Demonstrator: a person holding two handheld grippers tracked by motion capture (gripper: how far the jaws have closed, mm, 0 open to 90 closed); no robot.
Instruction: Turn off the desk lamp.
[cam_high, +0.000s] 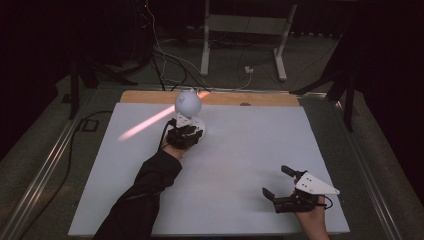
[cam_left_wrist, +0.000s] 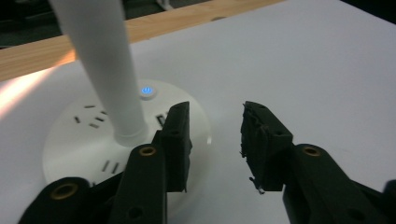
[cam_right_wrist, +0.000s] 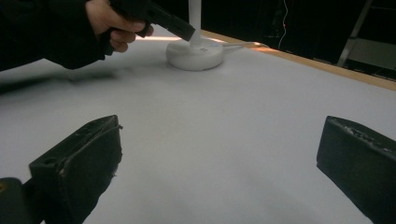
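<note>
While its blue button (cam_left_wrist: 146, 90) glows, the white lamp (cam_high: 188, 102) stands directly ahead of the left gripper (cam_left_wrist: 215, 140), whose jaws are parted, empty, one over the round base (cam_left_wrist: 79, 140), probably having reached for that button. Nearer the person, the right gripper (cam_high: 276, 182) rests wide open, empty, on the white table (cam_high: 240, 150), apparently idle.

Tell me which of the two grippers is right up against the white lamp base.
The left gripper, at the lamp base near the table's far edge. The right gripper sits apart over bare white tabletop.
</note>
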